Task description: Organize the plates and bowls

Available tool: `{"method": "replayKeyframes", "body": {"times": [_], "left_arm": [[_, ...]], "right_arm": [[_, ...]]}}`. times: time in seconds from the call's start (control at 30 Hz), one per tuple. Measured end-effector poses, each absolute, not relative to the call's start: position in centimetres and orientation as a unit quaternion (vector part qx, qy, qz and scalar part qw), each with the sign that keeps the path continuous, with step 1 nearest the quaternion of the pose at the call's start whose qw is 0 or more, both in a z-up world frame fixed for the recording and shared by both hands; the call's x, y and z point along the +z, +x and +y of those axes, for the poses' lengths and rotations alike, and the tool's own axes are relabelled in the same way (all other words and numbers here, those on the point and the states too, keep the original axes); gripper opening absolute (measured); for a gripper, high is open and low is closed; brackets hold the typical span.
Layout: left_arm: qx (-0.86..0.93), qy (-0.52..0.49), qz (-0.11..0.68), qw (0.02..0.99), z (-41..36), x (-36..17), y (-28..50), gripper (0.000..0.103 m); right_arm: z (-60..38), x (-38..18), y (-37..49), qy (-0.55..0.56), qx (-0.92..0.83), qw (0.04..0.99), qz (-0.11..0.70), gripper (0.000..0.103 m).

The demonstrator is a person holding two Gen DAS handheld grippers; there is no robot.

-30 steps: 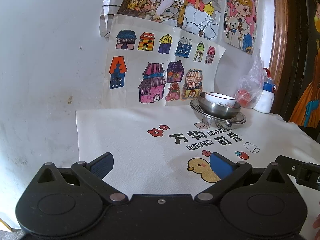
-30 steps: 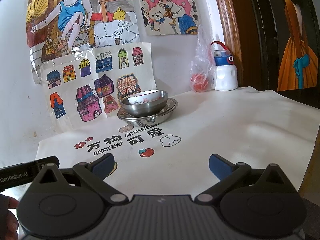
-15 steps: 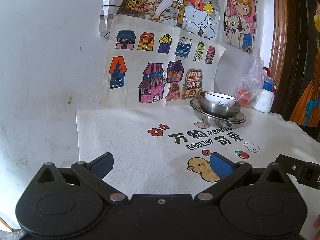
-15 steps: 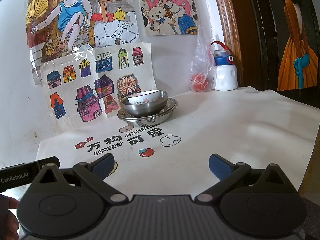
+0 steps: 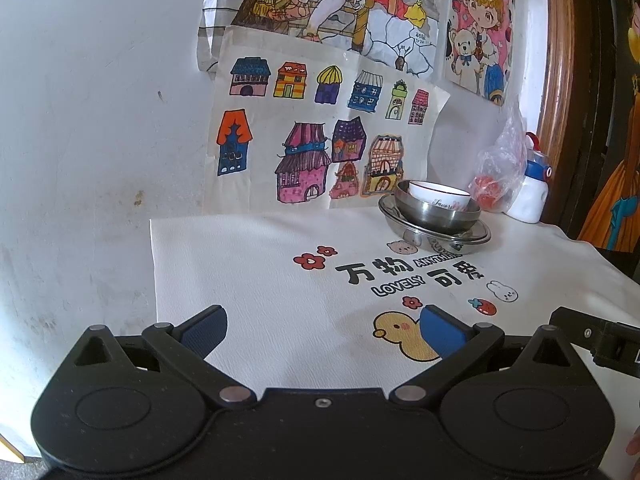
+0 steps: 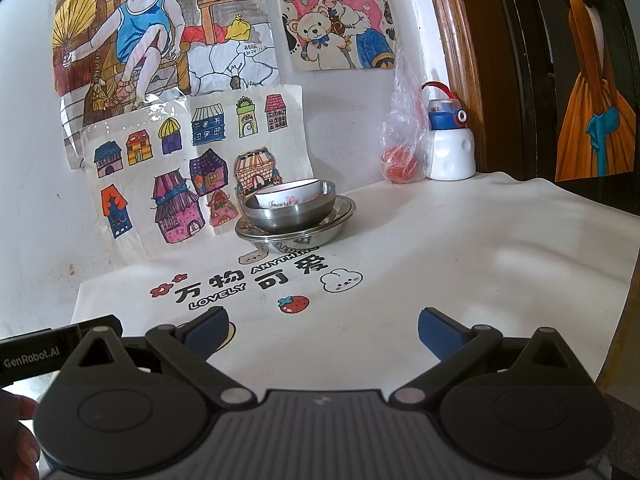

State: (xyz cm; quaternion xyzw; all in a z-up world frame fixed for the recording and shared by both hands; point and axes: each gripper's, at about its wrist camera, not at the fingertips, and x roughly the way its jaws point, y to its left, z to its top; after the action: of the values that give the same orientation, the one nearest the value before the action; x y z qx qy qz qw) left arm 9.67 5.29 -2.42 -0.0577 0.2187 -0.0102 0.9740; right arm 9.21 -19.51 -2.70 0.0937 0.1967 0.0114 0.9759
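Observation:
A stack stands at the back of the white printed tablecloth (image 5: 248, 280) (image 6: 460, 264), near the wall. In it a white ceramic bowl (image 5: 438, 197) (image 6: 289, 194) sits inside a steel bowl (image 5: 436, 216) (image 6: 290, 214), which rests on a steel plate (image 5: 434, 234) (image 6: 296, 234). My left gripper (image 5: 322, 328) is open above the near part of the cloth, far short of the stack, with nothing between its blue fingers. My right gripper (image 6: 320, 330) is also open and holds nothing, at about the same distance from the stack.
A white bottle with a blue cap (image 5: 530, 196) (image 6: 450, 148) and a clear plastic bag with something red in it (image 5: 496, 176) (image 6: 402, 152) stand in the back right corner. Children's drawings (image 5: 320, 144) (image 6: 192, 160) hang on the wall behind the stack. The table edge falls off at right.

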Motion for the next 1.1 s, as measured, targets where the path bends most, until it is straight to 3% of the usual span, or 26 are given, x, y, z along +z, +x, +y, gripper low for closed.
{"method": "replayKeyframes", "body": {"times": [1.1], "left_arm": [[-0.01,-0.057,0.218,0.974,5.22,-2.41,9.49,0.102]], "right_arm": [[-19.13,-2.5,8.83,0.094,0.011,0.976,0.197,0.103]]}}
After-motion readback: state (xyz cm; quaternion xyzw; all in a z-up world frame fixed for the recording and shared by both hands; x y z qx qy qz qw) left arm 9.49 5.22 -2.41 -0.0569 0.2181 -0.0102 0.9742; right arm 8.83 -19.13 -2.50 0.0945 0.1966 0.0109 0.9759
